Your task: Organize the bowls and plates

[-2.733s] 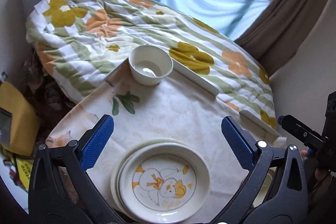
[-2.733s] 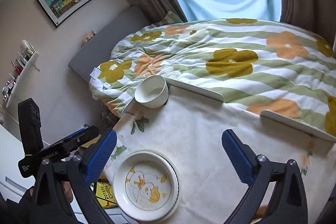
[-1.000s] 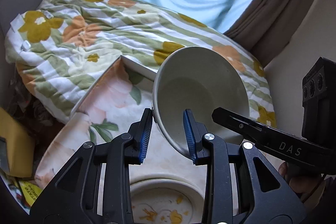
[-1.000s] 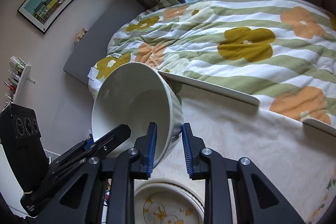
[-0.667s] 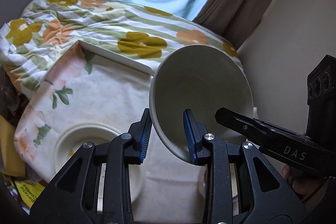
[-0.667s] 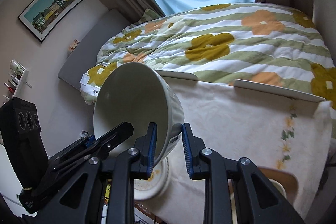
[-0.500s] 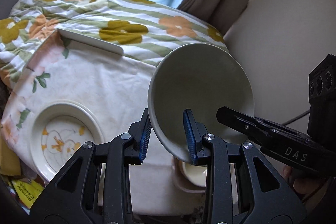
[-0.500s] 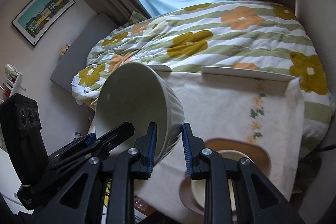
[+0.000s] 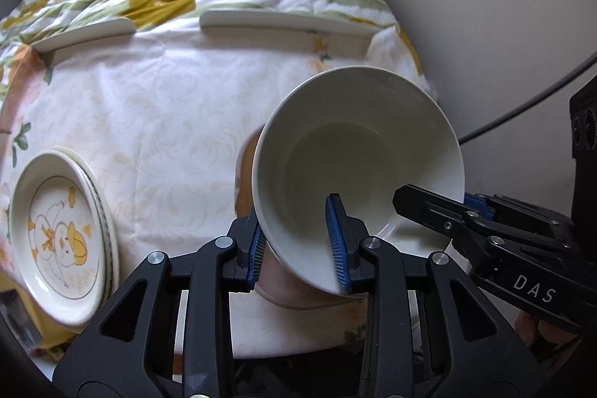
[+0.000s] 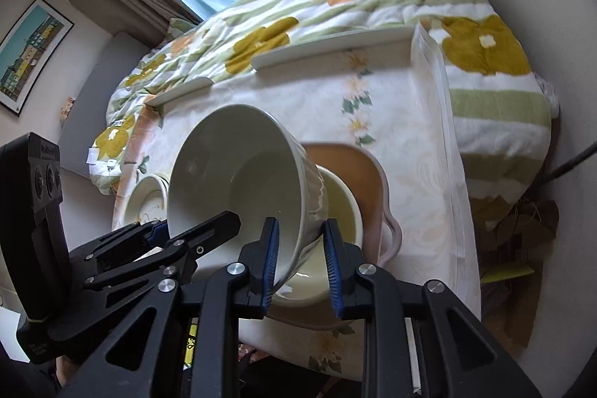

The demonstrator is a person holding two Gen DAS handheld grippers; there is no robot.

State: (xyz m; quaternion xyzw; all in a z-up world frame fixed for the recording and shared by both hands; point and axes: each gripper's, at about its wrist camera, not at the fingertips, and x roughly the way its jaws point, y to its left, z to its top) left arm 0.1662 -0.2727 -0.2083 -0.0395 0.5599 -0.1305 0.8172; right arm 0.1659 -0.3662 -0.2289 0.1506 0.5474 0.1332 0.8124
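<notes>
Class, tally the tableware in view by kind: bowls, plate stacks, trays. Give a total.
Bowls: 2, the white bowl held in the air and the cream bowl on the tray
Plate stacks: 1, the duck plate stack
Trays: 1, the tray
Total: 4

1. A glossy cream ceramic bowl with a ribbed outside (image 9: 358, 152) (image 10: 238, 174) hangs tilted above the desk.
2. A second cream bowl (image 10: 341, 207) sits below it.
3. Stacked cream duck-print plates (image 9: 59, 237) lie left.
</notes>
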